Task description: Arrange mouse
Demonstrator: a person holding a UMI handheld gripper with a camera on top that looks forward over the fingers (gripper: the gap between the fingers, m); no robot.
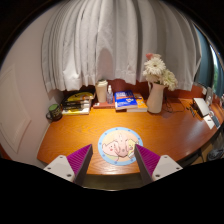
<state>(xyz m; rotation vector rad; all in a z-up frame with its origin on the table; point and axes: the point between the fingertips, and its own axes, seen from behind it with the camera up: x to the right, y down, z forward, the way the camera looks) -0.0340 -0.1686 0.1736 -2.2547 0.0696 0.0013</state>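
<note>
One pale mouse [118,148] sits on a round blue mat [102,136] by the surface's [75,125] near edge, just ahead of your wide-open hand-held gripper [114,158] (likely light, rigid, slick-shelled), so pinch its two long flanks.

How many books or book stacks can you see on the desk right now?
2: a dark stack at the desk's left rear, and blue books mid-rear beside the flower vase. Others may be hidden. Gripper fingers are open.

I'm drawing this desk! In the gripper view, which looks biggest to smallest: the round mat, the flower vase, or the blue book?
1. Round mat, though it is nearest the camera.
2. Flower vase and blue book look about alike, too close to rank.
</note>
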